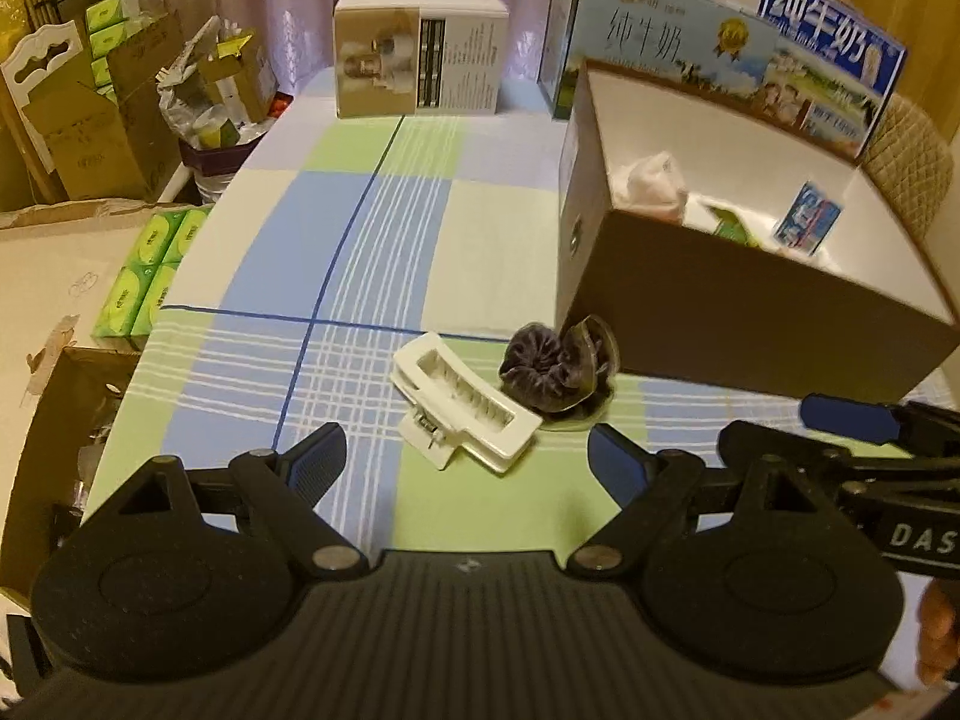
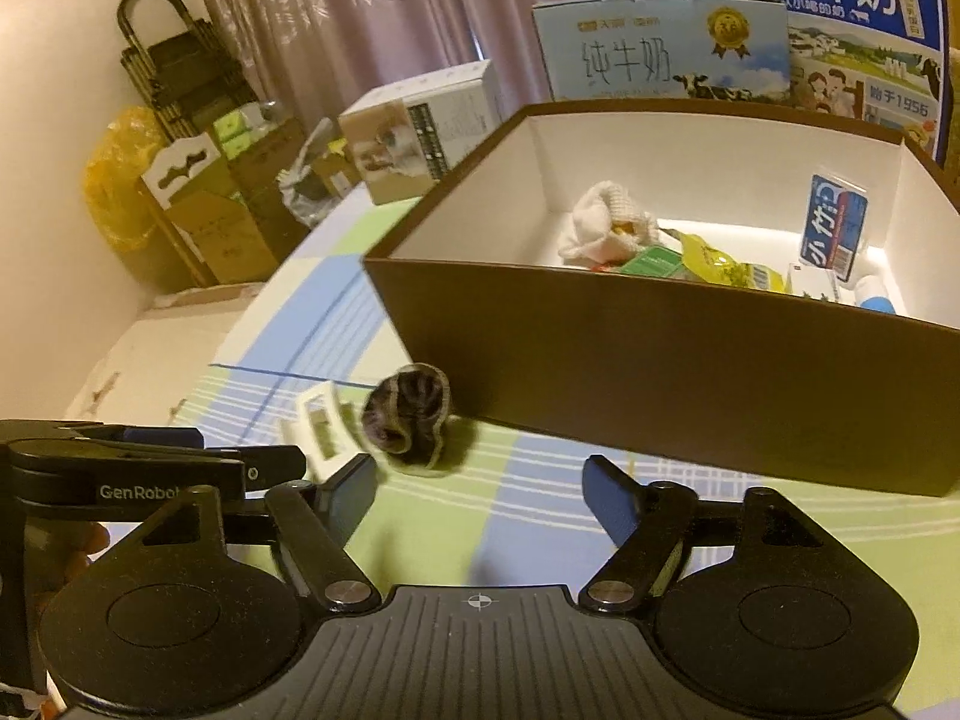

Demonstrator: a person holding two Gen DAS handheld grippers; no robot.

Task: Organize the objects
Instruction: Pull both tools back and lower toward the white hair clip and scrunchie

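On the desk [image 1: 372, 228], the white hair claw [image 1: 465, 405] and dark scrunchie [image 1: 555, 369] lay at the brown box's [image 1: 750, 324] seven o'clock corner. Both the left tool [image 1: 465, 459] and right tool [image 2: 480, 483] gaped wide, empty. The claw looked rigid, light, best pinched across its spine; the scrunchie soft, squashable anywhere.

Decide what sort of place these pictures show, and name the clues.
Probably a room in a home: a table with a checked tablecloth, milk gift cartons by the curtains, and tissue packs among cardboard boxes alongside.

Box contents [image 1: 738, 222] partly hidden behind the brown box's near wall [image 1: 750, 324]; blue milk carton [image 2: 852, 30] cut off at the edge.
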